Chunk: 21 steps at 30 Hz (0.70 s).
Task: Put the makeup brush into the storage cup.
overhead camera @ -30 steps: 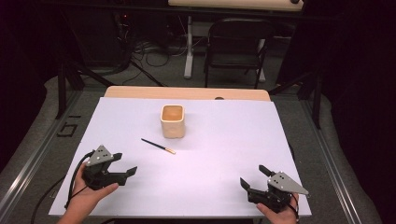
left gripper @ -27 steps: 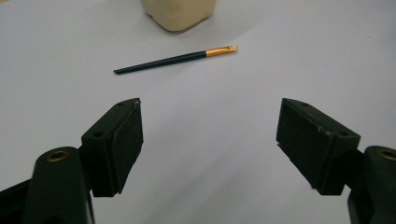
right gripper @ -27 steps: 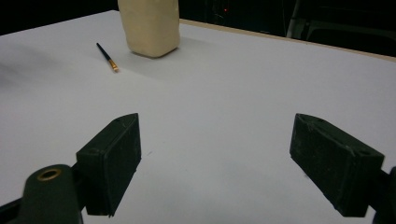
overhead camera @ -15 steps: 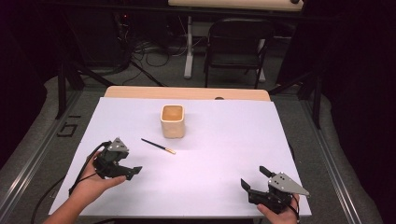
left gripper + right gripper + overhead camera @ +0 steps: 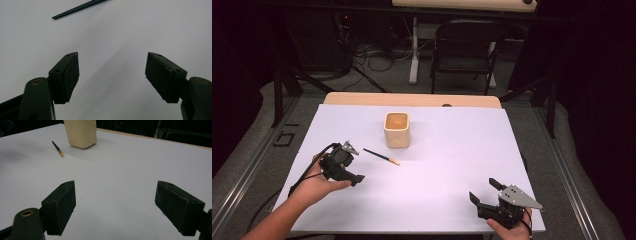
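A thin dark paintbrush (image 5: 382, 156) with a light tip lies flat on the white table top (image 5: 447, 150), just left of and in front of a cream square cup (image 5: 397, 130). My left gripper (image 5: 352, 167) hovers a little left of the brush's handle end, tilted down, open and holding nothing. In the left gripper view its gripper (image 5: 111, 55) frames bare table, and the brush handle (image 5: 77, 8) crosses the top edge. My right gripper (image 5: 484, 192) rests open near the front right corner. In the right gripper view the gripper (image 5: 115, 183) faces the cup (image 5: 80, 133) and the brush (image 5: 57, 148) far ahead.
The white sheet covers a wooden table whose bare edge (image 5: 412, 99) runs along the back. A dark folding chair (image 5: 464, 47) and cables on the floor lie beyond it. Metal rails (image 5: 242, 180) flank the table on both sides.
My left gripper has moved forward and to the right toward the brush and has tipped downward. The right gripper, the cup and the brush have stayed put.
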### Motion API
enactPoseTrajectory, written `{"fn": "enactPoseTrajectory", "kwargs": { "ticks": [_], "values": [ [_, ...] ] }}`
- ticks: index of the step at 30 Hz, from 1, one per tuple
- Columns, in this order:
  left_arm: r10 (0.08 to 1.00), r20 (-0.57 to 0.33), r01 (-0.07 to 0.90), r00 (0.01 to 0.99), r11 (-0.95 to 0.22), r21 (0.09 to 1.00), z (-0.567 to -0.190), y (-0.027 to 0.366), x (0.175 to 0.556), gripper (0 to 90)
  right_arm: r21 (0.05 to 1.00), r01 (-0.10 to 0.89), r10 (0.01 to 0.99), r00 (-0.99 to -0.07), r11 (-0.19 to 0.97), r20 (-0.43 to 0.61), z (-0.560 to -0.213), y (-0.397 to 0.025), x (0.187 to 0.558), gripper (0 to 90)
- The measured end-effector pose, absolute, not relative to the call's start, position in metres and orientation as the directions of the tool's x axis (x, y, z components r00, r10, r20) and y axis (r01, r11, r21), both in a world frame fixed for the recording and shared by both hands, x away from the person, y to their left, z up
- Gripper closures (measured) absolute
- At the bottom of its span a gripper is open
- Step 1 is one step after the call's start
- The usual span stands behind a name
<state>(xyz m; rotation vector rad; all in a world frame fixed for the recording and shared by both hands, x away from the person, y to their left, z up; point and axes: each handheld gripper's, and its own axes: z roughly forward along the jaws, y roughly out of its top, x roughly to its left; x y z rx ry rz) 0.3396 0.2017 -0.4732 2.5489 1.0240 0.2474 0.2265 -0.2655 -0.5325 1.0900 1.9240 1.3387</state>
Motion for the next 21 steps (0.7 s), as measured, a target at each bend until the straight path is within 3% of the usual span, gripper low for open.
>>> {"fn": "enactPoseTrajectory", "kwargs": {
  "ticks": [21],
  "values": [
    [0.671, 0.05, 0.635, 0.74, -0.721, 0.277, -0.464, 0.187, 0.376, 28.6, 0.933, 0.311, 0.851, -0.524, 0.179, 0.012, -0.533, -0.265, 0.227, 17.1]
  ]
}}
